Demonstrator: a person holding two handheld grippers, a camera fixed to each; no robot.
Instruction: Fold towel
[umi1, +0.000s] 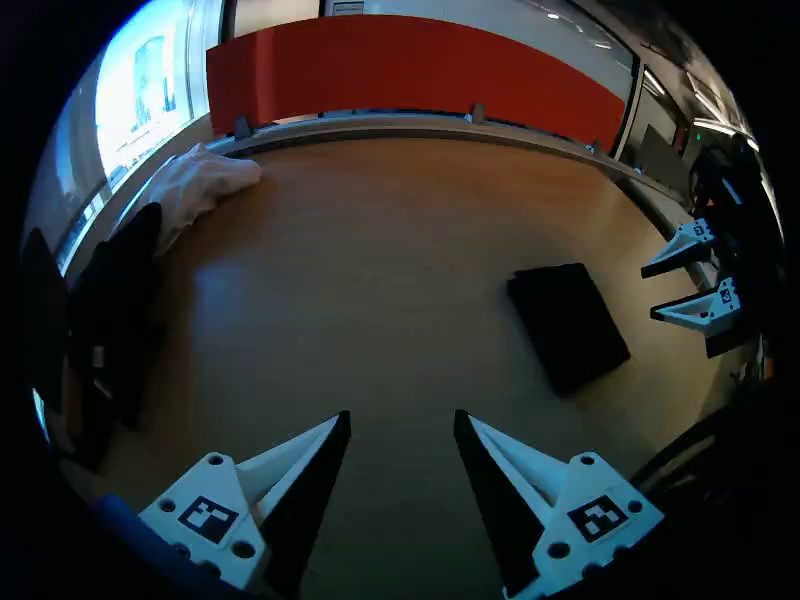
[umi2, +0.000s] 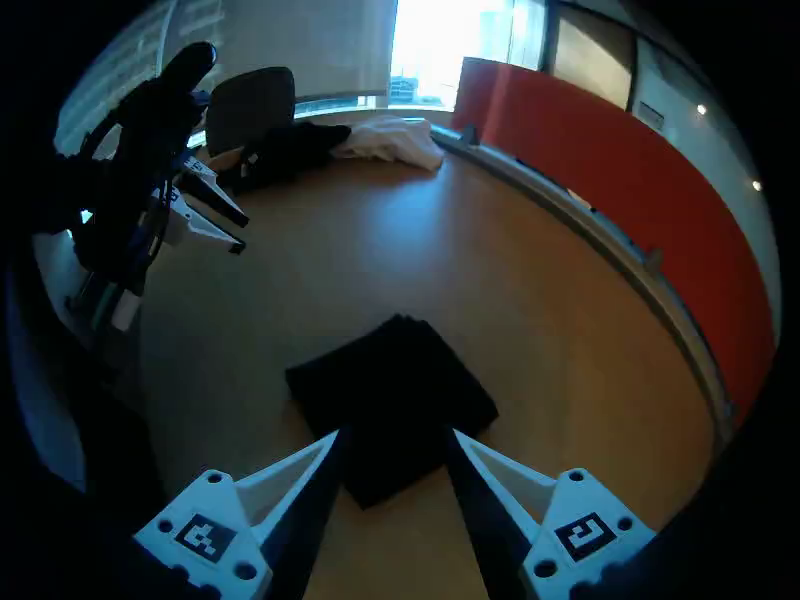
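1. Left gripper (umi1: 400, 418): fingers spread wide with nothing between them, just bare wooden table (umi1: 380, 250) underneath.
2. Right gripper (umi2: 395, 435): also spread open, sitting right at the near edge of the black towel (umi2: 390, 400). The towel's near corner shows in the gap between the fingers, but nothing is pinched. Can't tell if the tips actually touch the fabric.
3. The towel is folded into a compact rectangle and lies flat on the table. From the left gripper view it's off to the right, well apart from those fingers.
4. Way out in the table's far corner there's a crumpled white cloth (umi2: 395, 140), with a dark cloth pile (umi2: 285, 150) just beside it and a chair (umi2: 250, 105) behind.
5. A red partition (umi1: 400, 70) runs along the table's far edge.
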